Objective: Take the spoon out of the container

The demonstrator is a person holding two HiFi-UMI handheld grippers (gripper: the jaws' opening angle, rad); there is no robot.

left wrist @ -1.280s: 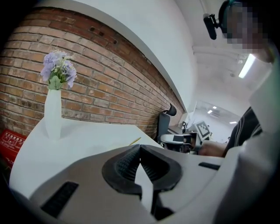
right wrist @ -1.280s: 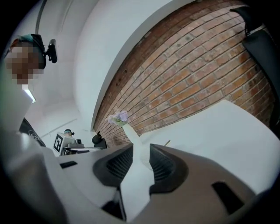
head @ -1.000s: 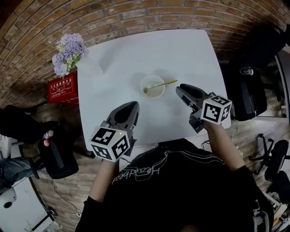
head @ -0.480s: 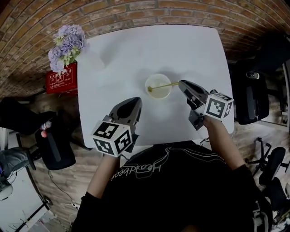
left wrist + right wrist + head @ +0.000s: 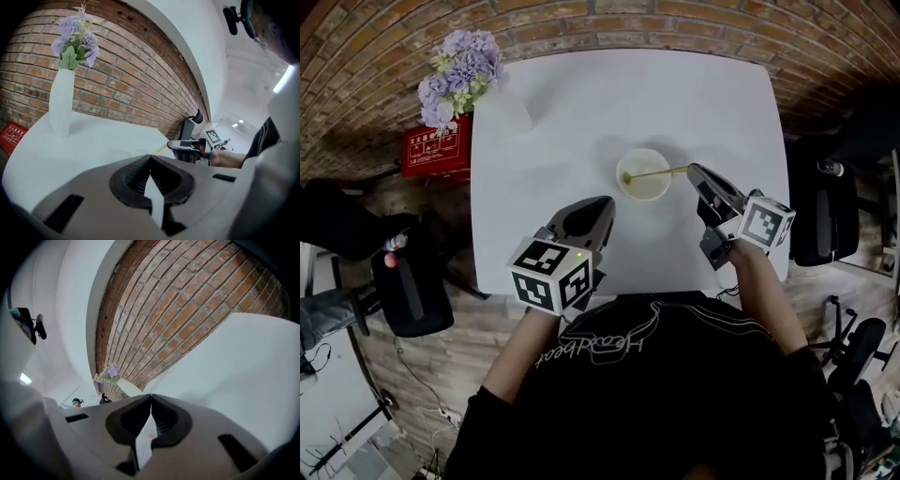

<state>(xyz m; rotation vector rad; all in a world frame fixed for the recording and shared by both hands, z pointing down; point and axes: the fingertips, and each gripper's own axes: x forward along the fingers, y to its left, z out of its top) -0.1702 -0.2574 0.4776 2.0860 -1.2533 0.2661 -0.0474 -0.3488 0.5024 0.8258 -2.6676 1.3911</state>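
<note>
A round pale container (image 5: pixel 644 186) stands on the white table (image 5: pixel 581 103), a little right of its middle. A spoon (image 5: pixel 656 172) with a thin yellow-green handle lies in it, its handle sticking out to the right over the rim. My right gripper (image 5: pixel 694 171) is shut and empty, its tip right at the end of the spoon handle. My left gripper (image 5: pixel 602 202) is shut and empty, near the table's front edge, below and left of the container. In the left gripper view the spoon handle (image 5: pixel 159 149) shows just past my shut left gripper (image 5: pixel 150 156). The right gripper view shows only its shut right gripper (image 5: pixel 150 394) and bare table.
A white vase (image 5: pixel 512 111) with purple flowers (image 5: pixel 461 73) stands at the table's far left corner. A red box (image 5: pixel 436 147) sits on the floor beside it. Black office chairs (image 5: pixel 821 211) stand to the right and another chair (image 5: pixel 411 300) to the left.
My right gripper has moved forward until its tip is at the end of the spoon handle. My left gripper has shifted a little right and forward. Both stay shut.
</note>
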